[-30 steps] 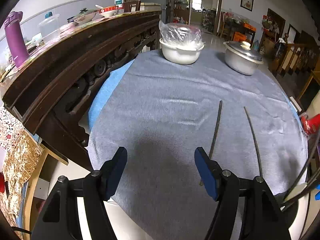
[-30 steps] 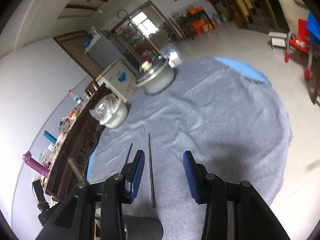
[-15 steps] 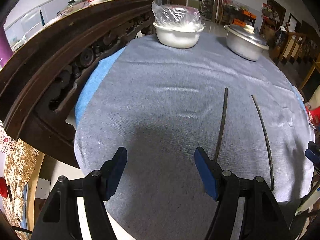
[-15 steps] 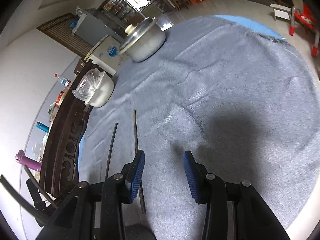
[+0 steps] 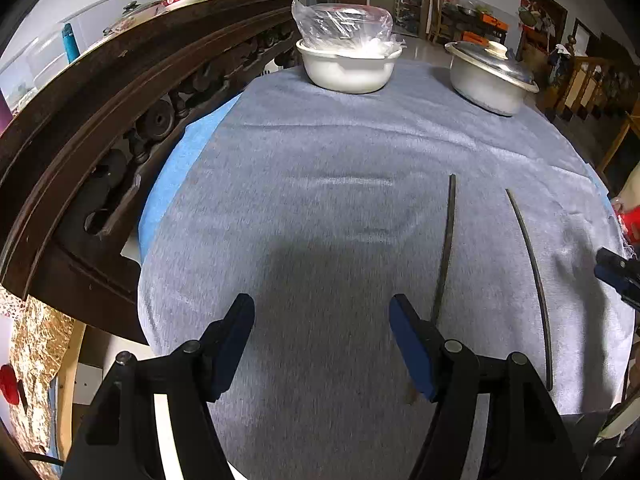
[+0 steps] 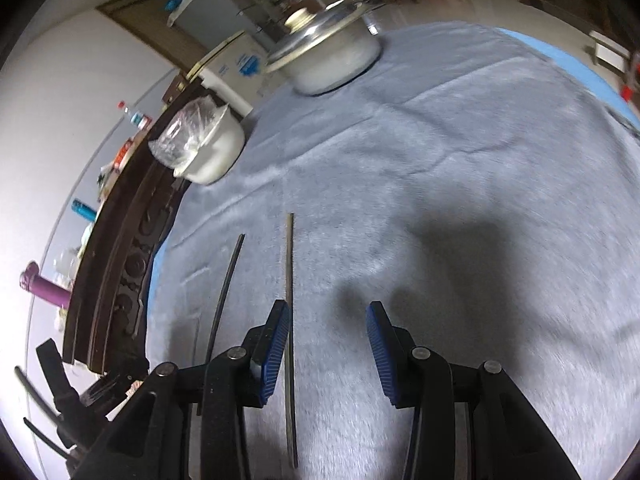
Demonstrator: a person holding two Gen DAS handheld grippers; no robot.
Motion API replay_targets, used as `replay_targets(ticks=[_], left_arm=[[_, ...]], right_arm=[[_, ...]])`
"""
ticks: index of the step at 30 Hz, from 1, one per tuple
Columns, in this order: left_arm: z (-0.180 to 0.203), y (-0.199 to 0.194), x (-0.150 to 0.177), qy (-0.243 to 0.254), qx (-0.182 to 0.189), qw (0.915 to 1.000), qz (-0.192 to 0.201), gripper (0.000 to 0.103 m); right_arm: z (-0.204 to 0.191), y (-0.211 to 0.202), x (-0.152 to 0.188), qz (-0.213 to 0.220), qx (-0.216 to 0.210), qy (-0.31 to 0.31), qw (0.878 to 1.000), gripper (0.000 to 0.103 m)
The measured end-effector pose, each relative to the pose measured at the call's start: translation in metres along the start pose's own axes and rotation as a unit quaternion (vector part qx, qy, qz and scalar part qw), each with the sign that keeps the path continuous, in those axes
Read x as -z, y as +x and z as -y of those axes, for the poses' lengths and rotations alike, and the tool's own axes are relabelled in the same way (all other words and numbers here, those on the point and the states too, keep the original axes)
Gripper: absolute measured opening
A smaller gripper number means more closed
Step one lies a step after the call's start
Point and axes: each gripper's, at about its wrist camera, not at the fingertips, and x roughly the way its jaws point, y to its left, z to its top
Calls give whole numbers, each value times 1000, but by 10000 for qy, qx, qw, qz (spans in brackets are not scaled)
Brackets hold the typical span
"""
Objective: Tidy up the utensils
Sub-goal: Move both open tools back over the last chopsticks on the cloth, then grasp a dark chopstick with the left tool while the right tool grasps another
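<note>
1. The grey-clothed tabletop [image 5: 320, 152] fills my view, with a white bowl [image 5: 346, 70] and a lidded pot [image 5: 490, 80] at its far edge.
2. My left tool [image 5: 322, 320] and right tool [image 6: 328, 320] both hang wide, empty.
3. Two chopsticks lie apart, long axes pointing away from me: the right chopstick [image 6: 289, 280] just beside my right tool's left finger, nearest; the left chopstick [image 5: 447, 240] further left.

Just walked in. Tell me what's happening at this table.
A person holds a tool in each hand over a grey cloth where two dark chopsticks lie side by side, apart. Both tools are open and empty. The right tool straddles one chopstick; the left tool hovers beside the other chopstick.
</note>
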Motion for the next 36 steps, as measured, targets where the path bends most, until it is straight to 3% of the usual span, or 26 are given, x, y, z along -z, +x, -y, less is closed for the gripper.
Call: replay_targets(ticks=[12, 17, 23, 30, 34, 36], left_arm=[[12, 17, -13, 318, -64, 9995, -26, 70], [23, 33, -36, 540, 210, 9983, -71, 70], [44, 66, -67, 797, 831, 9923, -457, 70], [72, 91, -85, 1041, 975, 9876, -655, 70], [86, 101, -92, 1166, 1069, 9847, -731, 70], [93, 106, -95, 1217, 1139, 9831, -763, 70]], right_arm=[[-37, 57, -29, -544, 141, -805, 9952, 44], [-47, 77, -45, -595, 283, -978, 9930, 44], [-57, 99, -65, -680, 530, -1101, 9902, 44], [-68, 128, -74, -922, 865, -1432, 9816, 44], [-83, 136, -69, -920, 1190, -1927, 9696, 30], [-88, 138, -64, -858, 1438, -2215, 9607, 17]])
